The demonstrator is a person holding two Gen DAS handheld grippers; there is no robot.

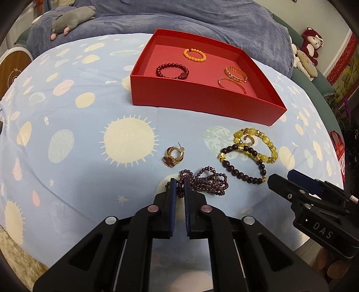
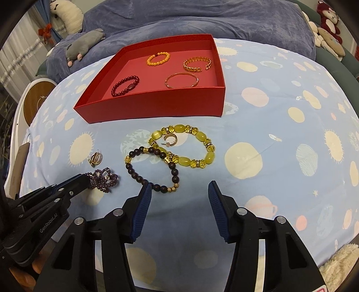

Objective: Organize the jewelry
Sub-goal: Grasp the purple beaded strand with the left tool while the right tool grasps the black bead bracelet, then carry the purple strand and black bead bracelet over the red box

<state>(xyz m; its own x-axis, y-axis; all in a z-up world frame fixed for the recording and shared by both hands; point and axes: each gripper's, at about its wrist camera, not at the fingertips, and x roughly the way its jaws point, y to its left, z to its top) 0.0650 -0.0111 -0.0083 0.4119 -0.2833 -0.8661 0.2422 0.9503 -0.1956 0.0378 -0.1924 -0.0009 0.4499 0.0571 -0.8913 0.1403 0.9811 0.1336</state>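
A red box (image 1: 202, 98) (image 2: 157, 107) holds an orange bead bracelet (image 1: 194, 55), a dark red bead bracelet (image 1: 172, 70), a gold chain cuff (image 1: 235, 74) and a thin gold bangle (image 1: 232, 83). On the bedspread lie a purple bead necklace (image 1: 206, 182) (image 2: 104, 177), a gold earring with a ring (image 1: 174, 156) (image 2: 96, 158), a dark brown bead bracelet (image 1: 243, 165) (image 2: 152, 170) and a yellow bead bracelet (image 1: 258, 144) (image 2: 186, 146) with a gold hoop earring (image 2: 170, 139) inside it. My left gripper (image 1: 179, 183) (image 2: 86, 179) is shut on the necklace. My right gripper (image 2: 178, 188) (image 1: 280, 178) is open, just short of the brown bracelet.
The blue planet-print bedspread (image 1: 89, 134) covers a bed. A purple blanket (image 1: 157, 20) with a grey plush toy (image 1: 71, 19) lies behind the box. Plush toys (image 1: 310, 45) sit at the far right. A round wooden item (image 2: 36, 101) stands at the left.
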